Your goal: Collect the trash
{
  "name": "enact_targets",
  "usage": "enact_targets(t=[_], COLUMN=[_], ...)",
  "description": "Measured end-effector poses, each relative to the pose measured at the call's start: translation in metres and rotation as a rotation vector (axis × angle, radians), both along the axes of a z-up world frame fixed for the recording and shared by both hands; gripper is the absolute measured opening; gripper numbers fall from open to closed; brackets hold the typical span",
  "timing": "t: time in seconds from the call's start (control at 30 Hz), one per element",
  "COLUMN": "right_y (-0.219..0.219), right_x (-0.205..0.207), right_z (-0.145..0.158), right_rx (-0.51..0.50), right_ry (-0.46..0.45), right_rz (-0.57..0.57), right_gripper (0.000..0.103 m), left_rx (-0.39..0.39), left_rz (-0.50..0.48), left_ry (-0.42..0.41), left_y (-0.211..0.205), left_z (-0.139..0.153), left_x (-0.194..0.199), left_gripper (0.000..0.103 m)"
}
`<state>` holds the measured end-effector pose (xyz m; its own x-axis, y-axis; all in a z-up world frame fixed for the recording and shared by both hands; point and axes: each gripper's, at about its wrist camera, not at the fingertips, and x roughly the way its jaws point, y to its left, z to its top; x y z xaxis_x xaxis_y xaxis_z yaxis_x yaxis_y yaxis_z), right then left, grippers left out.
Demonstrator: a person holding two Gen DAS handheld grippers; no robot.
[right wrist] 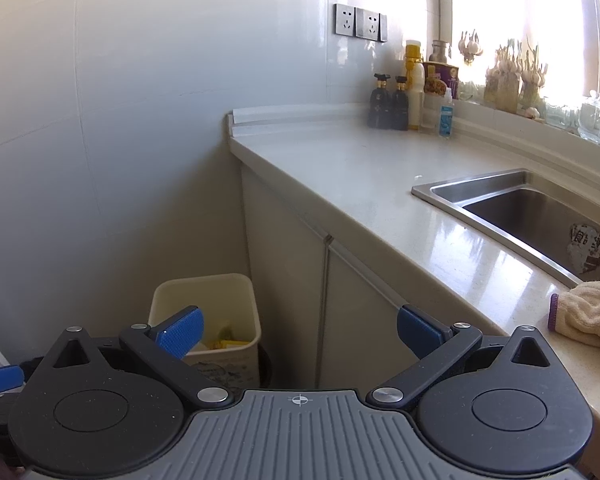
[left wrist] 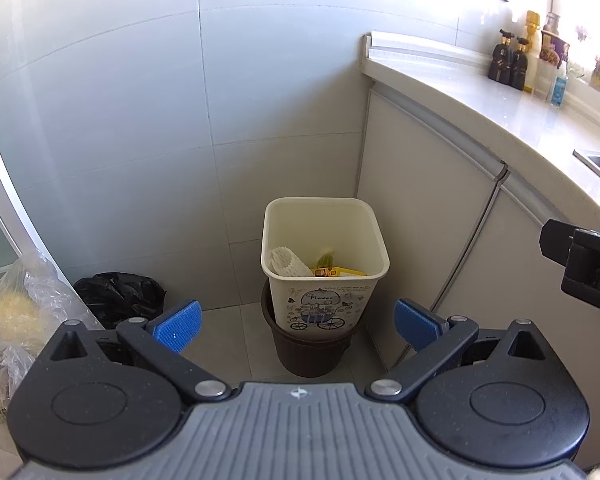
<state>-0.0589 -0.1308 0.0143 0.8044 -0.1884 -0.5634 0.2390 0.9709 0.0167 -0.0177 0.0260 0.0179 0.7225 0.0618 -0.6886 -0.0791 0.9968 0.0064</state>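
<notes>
The left hand-held gripper (left wrist: 296,326) hangs with its blue pads spread wide and nothing between them, facing a cream bin (left wrist: 324,258) that stands on the floor in the corner where the tiled wall meets the cabinet. The bin sits nested in a dark brown bucket (left wrist: 308,354). Its front carries a drawing of a carriage with the word "Flower" above it; the smaller writing around it is too fine to read. Inside the bin lie a white foam net (left wrist: 286,260), a yellow packet (left wrist: 338,271) and something green behind them. Left of the bin, against the wall, sits a black bag (left wrist: 118,298), and at the far left edge a clear plastic bag (left wrist: 18,312) holds something pale yellow.

The right hand-held gripper (right wrist: 298,330) is also spread open and empty, held beside the worktop (right wrist: 340,168). At the far end of the worktop stand two dark bottles (right wrist: 388,100) with gold labels, a yellow-capped bottle (right wrist: 414,80), a purple tub (right wrist: 440,76) and a small blue-labelled bottle (right wrist: 446,112); none of their writing is legible. A steel sink (right wrist: 480,184) is set into the worktop on the right, with a worn sticker on its inner wall. A beige cloth (right wrist: 588,312) lies on the near right edge. Two wall sockets (right wrist: 358,22) sit above the worktop.
</notes>
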Motion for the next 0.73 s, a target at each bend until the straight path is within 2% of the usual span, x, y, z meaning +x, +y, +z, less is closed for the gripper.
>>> enact_targets(t=[0.73], right_y=[0.0001], right_x=[0.0001], right_z=[-0.0008], right_rx=[0.001], right_ry=[-0.001], right_rz=[0.006], right_gripper=[0.103], left_rx=[-0.005], left_rz=[-0.006], left_ry=[-0.001], left_y=[-0.0002], left_z=[0.0008], left_x=[0.0000], left_gripper=[0.103])
